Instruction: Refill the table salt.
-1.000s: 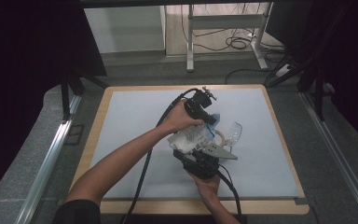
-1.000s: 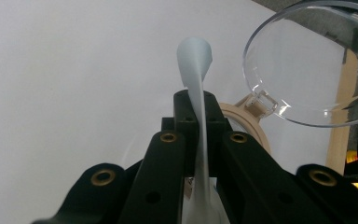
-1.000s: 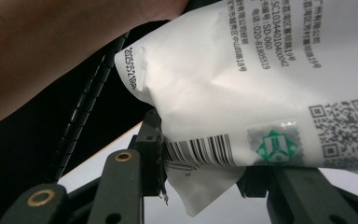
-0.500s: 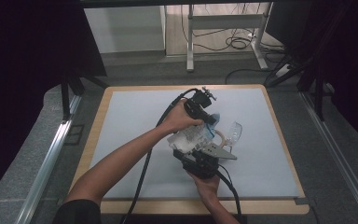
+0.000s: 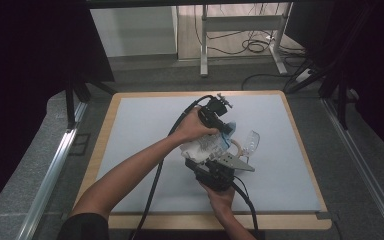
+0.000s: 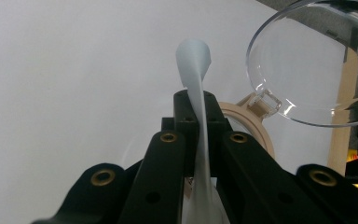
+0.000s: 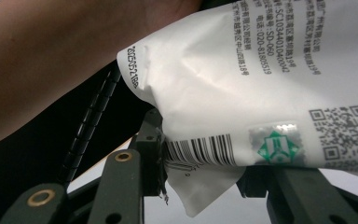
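A white printed plastic pouch point(image 7: 242, 93) is clamped by both the left claw point(image 6: 200, 116) and the right claw point(image 7: 200, 168), near the table's point(image 5: 145, 125) middle.

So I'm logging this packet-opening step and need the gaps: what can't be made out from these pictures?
- Right gripper view: the white packet runs past the top and right edges; its small print is unreadable.
- Left gripper view: the clear lid is cut off at the right edge; the left gripper hides the beige jar rim below it.
- High view: hands and the right gripper cover most of the packet.
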